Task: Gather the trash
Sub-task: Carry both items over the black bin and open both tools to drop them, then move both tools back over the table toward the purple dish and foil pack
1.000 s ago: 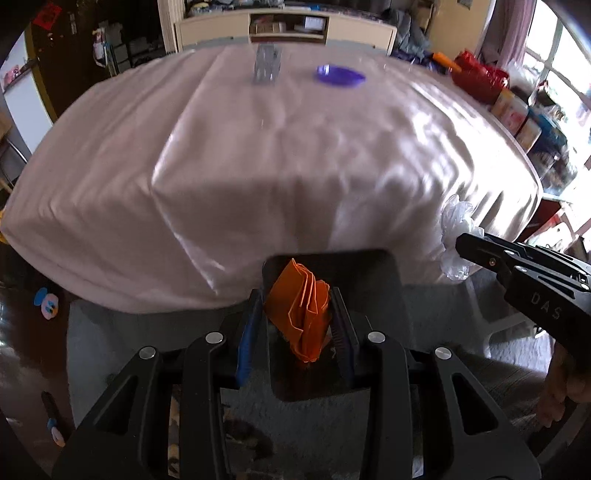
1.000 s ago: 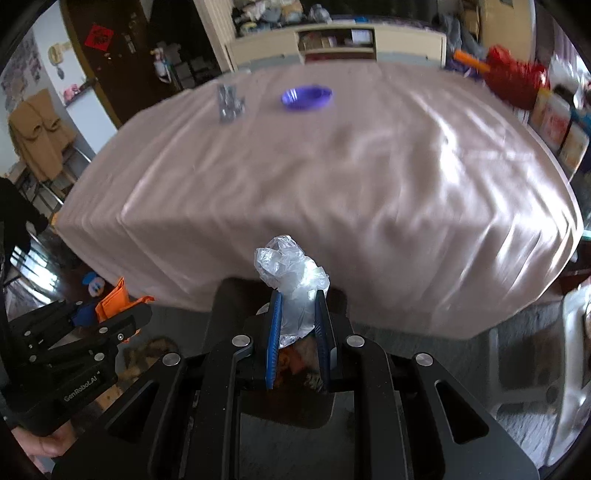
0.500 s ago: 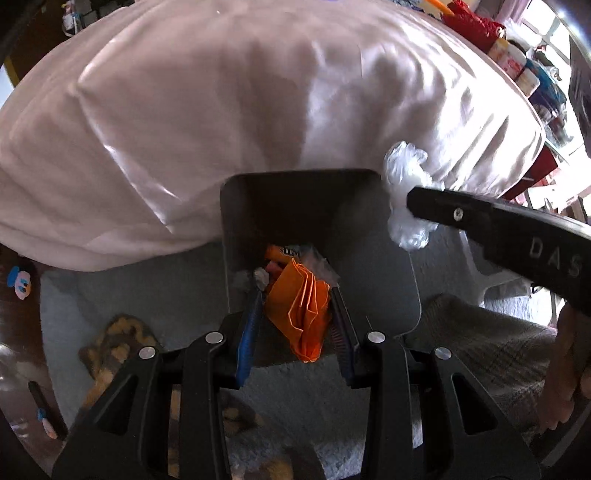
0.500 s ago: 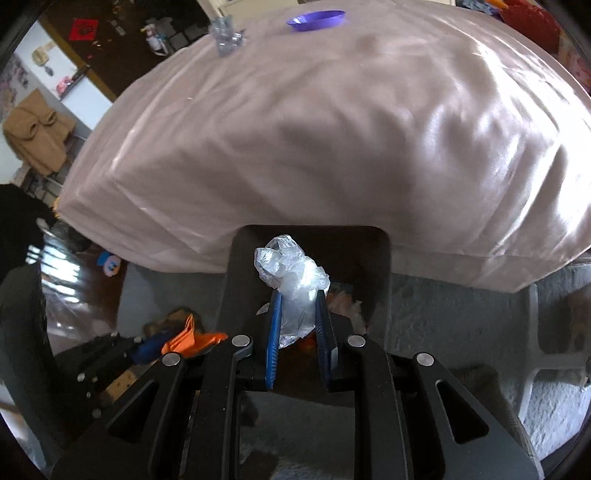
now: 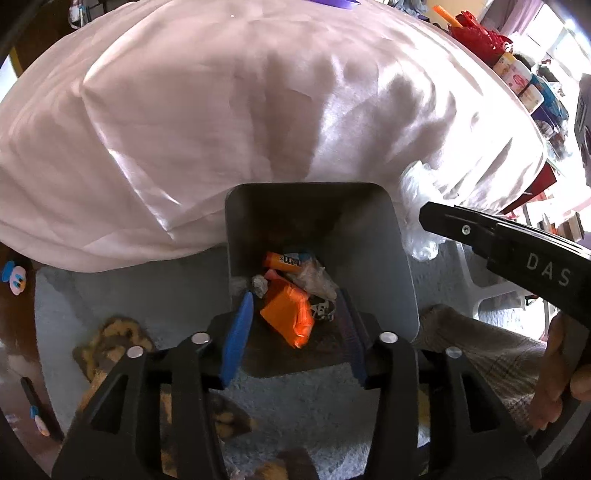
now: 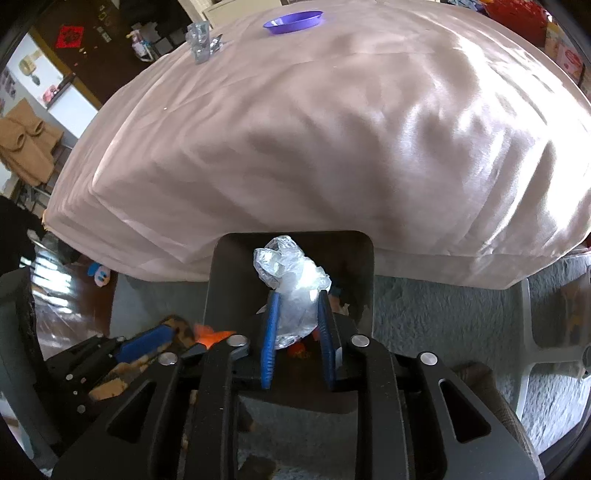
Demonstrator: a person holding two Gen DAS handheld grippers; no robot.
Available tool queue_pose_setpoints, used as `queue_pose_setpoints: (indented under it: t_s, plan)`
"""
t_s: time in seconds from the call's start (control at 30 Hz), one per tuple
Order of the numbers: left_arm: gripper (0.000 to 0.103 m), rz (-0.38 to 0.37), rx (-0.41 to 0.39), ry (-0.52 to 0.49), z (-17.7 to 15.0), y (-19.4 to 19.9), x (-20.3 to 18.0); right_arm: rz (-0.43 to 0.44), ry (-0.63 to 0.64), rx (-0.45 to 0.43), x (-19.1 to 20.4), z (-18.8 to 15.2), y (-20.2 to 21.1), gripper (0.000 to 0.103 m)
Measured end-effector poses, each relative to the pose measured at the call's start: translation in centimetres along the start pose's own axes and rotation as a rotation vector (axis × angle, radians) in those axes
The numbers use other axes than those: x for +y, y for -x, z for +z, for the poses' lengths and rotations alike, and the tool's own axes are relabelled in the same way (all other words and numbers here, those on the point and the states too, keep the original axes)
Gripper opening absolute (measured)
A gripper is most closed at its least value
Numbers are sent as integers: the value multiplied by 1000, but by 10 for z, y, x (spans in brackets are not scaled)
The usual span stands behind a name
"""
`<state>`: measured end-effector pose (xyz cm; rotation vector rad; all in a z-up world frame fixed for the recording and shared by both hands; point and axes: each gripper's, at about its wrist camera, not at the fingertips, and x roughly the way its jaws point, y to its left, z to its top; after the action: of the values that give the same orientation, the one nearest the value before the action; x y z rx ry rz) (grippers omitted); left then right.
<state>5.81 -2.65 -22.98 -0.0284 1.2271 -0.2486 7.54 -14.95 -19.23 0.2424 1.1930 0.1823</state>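
From the left wrist view, the left gripper point(image 5: 295, 325) no longer holds the orange folded paper point(image 5: 290, 314): half a second ago its blue fingers point(image 5: 238, 332) pinched that paper, and now they stand wide apart with nothing between them, while the paper lies loose inside the grey bin point(image 5: 399, 266), on top of the other rubbish there. Whether it has come to rest or is tilted in mid-fall cannot be told. Behind it in the bin lie an orange tube point(image 5: 282, 261) and a crumpled clear wrapper point(image 5: 314, 278); the small pieces beside them are too jumbled to name. Just right of the bin's far corner the right gripper point(image 5: 506, 243) reaches in side-on, its fingertips hidden behind its own black body, with the clear plastic wad point(image 5: 419, 206) showing past its tip. From the right wrist view, the right gripper point(image 6: 297, 328) is as before, its fingers point(image 6: 269, 339) closed narrowly on the clear plastic wad point(image 6: 291, 280), which sticks up above the bin's point(image 6: 221, 266) open mouth. The bin floor is mostly hidden by the gripper. Left of the bin the left gripper's blue finger point(image 6: 144, 341) and a blurred orange scrap point(image 6: 212, 334) appear. Beyond the bin, on the cloth-covered surface point(image 6: 332, 129), sit a purple dish point(image 6: 293, 22) and a clear plastic item point(image 6: 201, 46).
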Motion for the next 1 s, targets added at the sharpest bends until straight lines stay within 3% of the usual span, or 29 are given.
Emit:
queue_pose_setpoints:
  t_s: [0.17, 0.37, 0.43, 0.63, 0.73, 0.83, 1.0]
  plan:
    - [52, -1, -11, 11, 2, 3, 3, -10, 2, -16, -1, 1, 4, 45]
    - [66, 28, -25, 7, 3, 6, 5, -60, -23, -51, -7, 5, 10, 79]
    - [74, 32, -27, 9, 4, 7, 5, -73, -27, -62, -10, 7, 11, 96]
    - [91, 40, -66, -9, 14, 21, -3, -35, -28, -95, -16, 10, 23, 98]
    - [92, 48, -107, 8, 19, 37, -2, -44, -75, -141, -29, 16, 42, 98]
    - [92, -6, -128, 86, 26, 58, 8, -50, -118, -186, -42, 28, 68, 99]
    - [94, 58, -195, 131, 57, 103, 26, -79, -118, -229, -48, 62, 104, 99]
